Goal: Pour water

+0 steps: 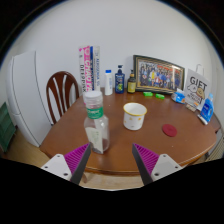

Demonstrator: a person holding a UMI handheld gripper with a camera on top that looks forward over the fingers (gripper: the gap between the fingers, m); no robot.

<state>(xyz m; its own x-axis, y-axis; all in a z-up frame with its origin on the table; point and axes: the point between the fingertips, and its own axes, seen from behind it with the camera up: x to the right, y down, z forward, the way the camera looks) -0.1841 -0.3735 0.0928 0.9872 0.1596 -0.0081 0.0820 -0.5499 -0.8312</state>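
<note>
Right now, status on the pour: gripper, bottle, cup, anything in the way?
Gripper open, holding nothing. Water bottle upright on table, capped, just ahead of the left finger. White cup upright beside it. Red lid lies off to the side, not blocking.

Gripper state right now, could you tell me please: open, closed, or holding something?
Gripper: open, holding nothing; the bottle stands just ahead of the fingers.
</note>
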